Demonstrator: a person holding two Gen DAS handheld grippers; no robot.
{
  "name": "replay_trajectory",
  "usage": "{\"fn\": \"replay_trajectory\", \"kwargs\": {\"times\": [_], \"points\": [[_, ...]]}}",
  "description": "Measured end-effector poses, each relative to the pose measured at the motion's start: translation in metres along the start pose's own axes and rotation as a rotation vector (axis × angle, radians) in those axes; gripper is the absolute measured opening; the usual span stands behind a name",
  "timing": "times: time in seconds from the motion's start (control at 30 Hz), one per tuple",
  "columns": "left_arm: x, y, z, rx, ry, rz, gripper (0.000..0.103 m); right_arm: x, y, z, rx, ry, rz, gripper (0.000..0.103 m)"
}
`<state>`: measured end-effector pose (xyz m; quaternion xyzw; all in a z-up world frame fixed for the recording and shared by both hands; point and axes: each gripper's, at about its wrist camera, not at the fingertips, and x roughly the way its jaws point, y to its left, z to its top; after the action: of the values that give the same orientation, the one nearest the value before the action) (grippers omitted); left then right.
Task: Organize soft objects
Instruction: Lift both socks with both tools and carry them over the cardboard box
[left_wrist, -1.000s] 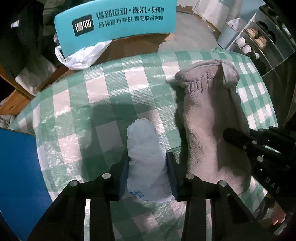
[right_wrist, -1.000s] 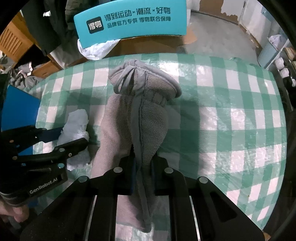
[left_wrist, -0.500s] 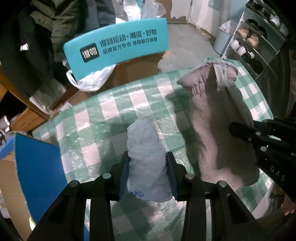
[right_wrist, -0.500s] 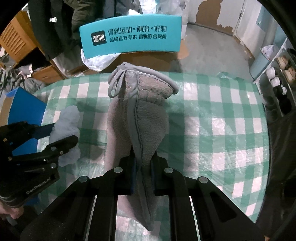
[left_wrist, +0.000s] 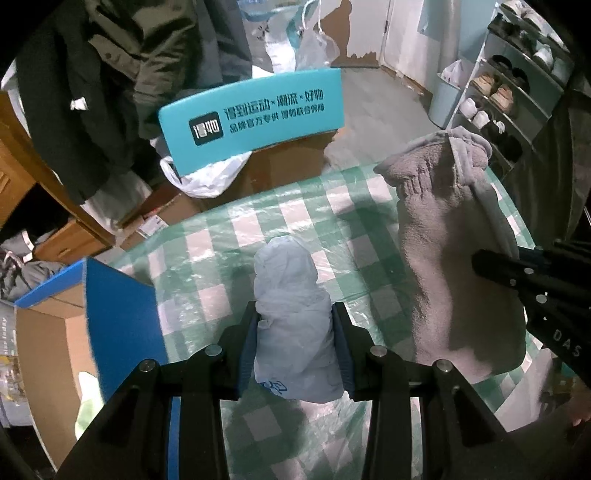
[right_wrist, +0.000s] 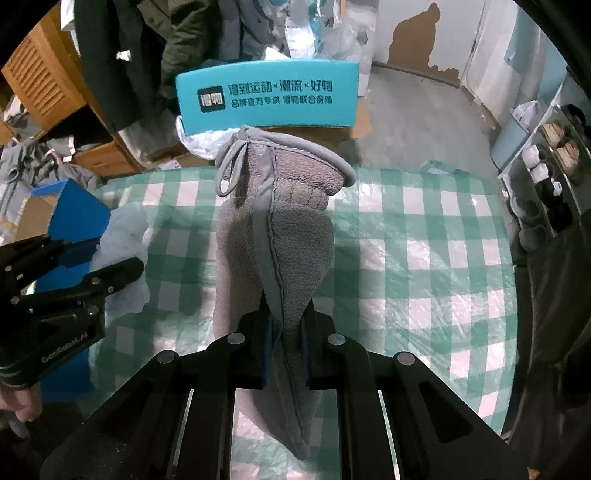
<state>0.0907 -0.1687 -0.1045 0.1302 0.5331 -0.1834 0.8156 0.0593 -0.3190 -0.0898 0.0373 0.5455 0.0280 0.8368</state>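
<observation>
My left gripper (left_wrist: 294, 325) is shut on a crumpled pale blue cloth bundle (left_wrist: 291, 306) and holds it above the green checked table (left_wrist: 236, 229). My right gripper (right_wrist: 286, 332) is shut on a grey fleece slipper sock (right_wrist: 273, 236) with a drawstring loop, lifted off the table. The sock also shows at the right of the left wrist view (left_wrist: 450, 236), and the blue bundle at the left of the right wrist view (right_wrist: 122, 243). The left gripper shows there too (right_wrist: 92, 273).
An open cardboard box with blue flaps (left_wrist: 118, 314) stands at the table's left edge. A teal chair back with print (left_wrist: 255, 118) is behind the table, with a white plastic bag (left_wrist: 207, 177) under it. A shoe rack (left_wrist: 495, 96) is at the right.
Both grippers have risen with their loads, so the table looks farther away and more of the room shows. The blue-flapped box has come into view at the left.
</observation>
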Motion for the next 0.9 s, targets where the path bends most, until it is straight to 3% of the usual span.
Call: {"fn": "replay_trajectory", "kwargs": {"times": [0.9], "points": [[-0.082, 0.044, -0.027, -0.032, -0.127, 0.026, 0.039, -0.067, 0.059, 0.010, -0.098, -0.130, 0.089, 0.010]]}}
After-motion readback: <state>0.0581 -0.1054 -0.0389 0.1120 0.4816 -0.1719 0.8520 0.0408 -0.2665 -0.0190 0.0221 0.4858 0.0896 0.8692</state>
